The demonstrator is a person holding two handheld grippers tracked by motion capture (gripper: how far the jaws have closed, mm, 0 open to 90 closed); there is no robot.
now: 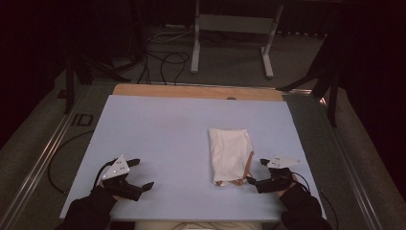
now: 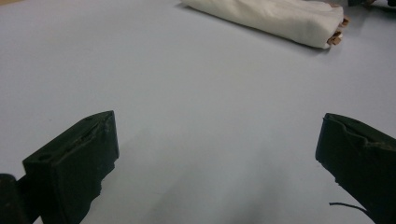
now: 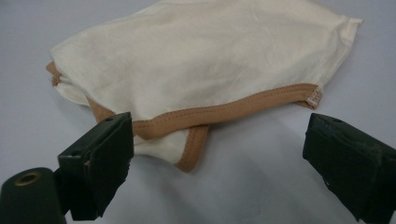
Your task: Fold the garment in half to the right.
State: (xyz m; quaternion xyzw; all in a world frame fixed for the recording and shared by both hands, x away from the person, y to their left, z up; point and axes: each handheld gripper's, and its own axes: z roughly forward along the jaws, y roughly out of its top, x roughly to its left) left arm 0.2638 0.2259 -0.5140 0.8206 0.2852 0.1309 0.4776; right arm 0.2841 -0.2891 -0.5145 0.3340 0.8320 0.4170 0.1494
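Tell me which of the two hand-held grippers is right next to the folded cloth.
The right hand-held gripper: its open jaws sit at the tan-trimmed edge of the cream cloth. The left hand-held gripper, also open, rests far off over bare blue table.

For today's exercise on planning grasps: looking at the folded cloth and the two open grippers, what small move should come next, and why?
Probably ease the right gripper forward a little so its jaws straddle the tan trim of the cream cloth, then close. Its jaws stand open just short of that edge, holding nothing, while the left gripper rests open well apart from the cloth on the blue table.
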